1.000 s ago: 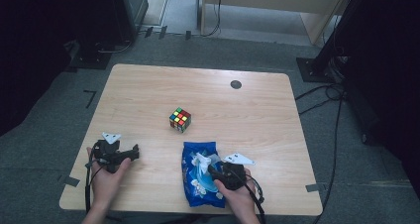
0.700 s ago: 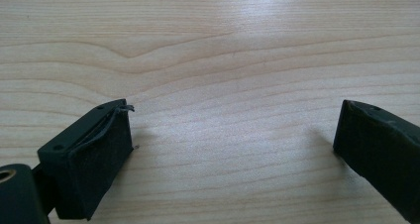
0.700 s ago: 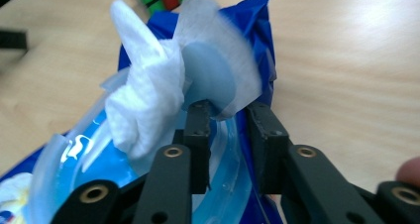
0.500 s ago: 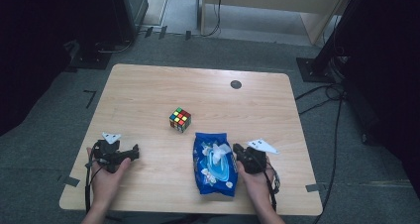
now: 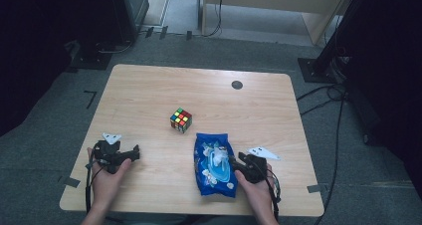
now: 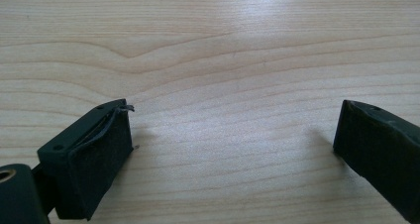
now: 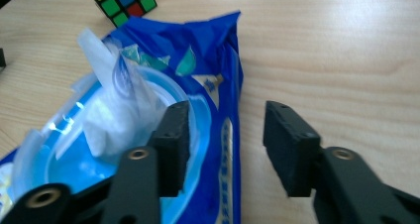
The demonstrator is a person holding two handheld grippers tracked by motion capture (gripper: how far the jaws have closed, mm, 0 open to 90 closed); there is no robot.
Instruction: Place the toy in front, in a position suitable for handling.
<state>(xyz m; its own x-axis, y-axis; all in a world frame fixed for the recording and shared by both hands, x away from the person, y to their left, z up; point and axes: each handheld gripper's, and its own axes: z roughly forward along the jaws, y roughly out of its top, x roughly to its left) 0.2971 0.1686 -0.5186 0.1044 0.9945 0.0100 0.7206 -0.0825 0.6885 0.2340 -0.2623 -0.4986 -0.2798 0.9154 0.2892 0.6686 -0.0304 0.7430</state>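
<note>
Here's the pale wooden tabletop (image 5: 149, 95), wide and mostly bare, and on its near right part lies the blue plastic pack of wet wipes (image 5: 214, 164), flat, its long side running away from the person. A second ago it sat a touch further left with the right hand over it; now it lies fully clear, and its round see-through lid is up with a white wipe (image 7: 106, 120) poking out of the opening. That looks like the opening step done and a wipe ready to be pulled.

Next in size, the right tongs (image 5: 238, 164): they've slid off to the pack's right edge and their jaws have just been opening again, standing apart over that edge with only the blue edge of the wrapper below the gap, nothing clamped. My read is that they've let go and are lining up for the wipe itself.

The left tongs (image 5: 133, 153) sit well apart on the near left, jaws wide over bare wood, unmoved.

Smallest, the multicoloured puzzle cube (image 5: 180, 120) rests just beyond the pack's far end, not touching it.
</note>
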